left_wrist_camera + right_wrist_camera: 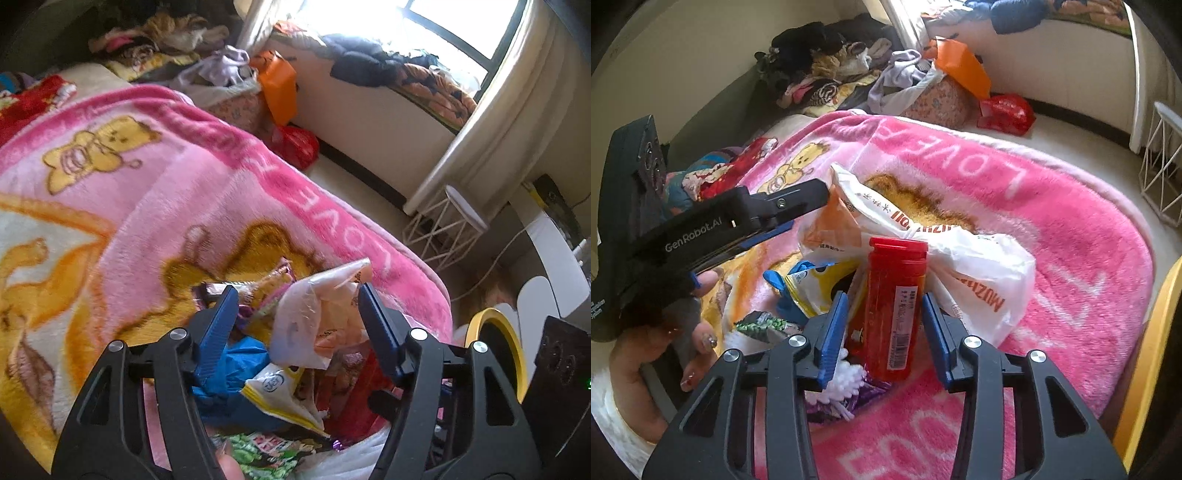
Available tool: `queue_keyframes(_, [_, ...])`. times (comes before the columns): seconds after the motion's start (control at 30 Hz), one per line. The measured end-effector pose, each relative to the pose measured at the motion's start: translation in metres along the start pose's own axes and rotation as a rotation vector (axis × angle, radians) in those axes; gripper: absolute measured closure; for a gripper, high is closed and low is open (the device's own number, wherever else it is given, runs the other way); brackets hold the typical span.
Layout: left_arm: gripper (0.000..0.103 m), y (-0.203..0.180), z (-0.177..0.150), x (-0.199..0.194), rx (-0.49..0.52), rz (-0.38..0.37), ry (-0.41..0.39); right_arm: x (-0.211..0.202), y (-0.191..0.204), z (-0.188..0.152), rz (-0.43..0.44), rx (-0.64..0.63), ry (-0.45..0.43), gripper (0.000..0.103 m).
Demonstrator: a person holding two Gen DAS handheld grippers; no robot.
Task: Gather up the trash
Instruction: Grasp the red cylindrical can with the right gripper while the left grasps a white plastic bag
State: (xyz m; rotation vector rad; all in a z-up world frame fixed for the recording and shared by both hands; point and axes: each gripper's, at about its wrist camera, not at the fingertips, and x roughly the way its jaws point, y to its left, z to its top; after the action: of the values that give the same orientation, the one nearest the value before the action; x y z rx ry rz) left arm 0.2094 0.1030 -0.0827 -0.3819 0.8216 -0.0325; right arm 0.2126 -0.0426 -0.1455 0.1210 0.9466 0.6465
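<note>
up close in the left wrist view, the left gripper (pixel 297 299) hangs over a heap of trash (pixel 295 350) on a pink blanket (pixel 155 177), its blue pads apart on either side of a white plastic bag (pixel 306 321) with a gap on both sides, so nothing is pinched. a blue wrapper (pixel 236 373) and a yellow-and-white packet (pixel 280 391) lie just under the jaws. the heap sits near the blanket's right edge; beyond it lies bare floor and a white wire stand (pixel 443 229) by the curtain.

over in the right wrist view, the right gripper (pixel 884 325) straddles a red bottle (pixel 894 306) standing upright in the heap; slim gaps show between each pad and the bottle, so it is not clamped. the white bag lies just behind the bottle, touching it. the left gripper reaches in from the left, held by a hand (pixel 665 332). open blanket spreads to the right, ending at a yellow rim (pixel 1148 354).
</note>
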Motion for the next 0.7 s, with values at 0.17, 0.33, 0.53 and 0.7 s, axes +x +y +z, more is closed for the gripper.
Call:
queue_keyframes(0.17, [0.046,0.004,0.002,0.013,-0.012,-0.036,0.036,0.010,-0.004,-0.002,0.013,0.025,0.025,0.063])
queue_keyframes(0.33, [0.065,0.001,0.001,0.019,-0.010,-0.066,0.053,0.012,-0.011,-0.004,0.023,0.045,0.037,0.070])
queue_keyframes(0.53, [0.086,-0.010,-0.003,0.017,0.016,-0.065,0.051,0.001,-0.007,-0.008,0.019,0.021,0.002,0.070])
queue_keyframes(0.7, [0.090,-0.023,-0.003,0.001,0.061,-0.042,-0.004,-0.014,-0.005,-0.009,0.010,0.014,-0.038,0.070])
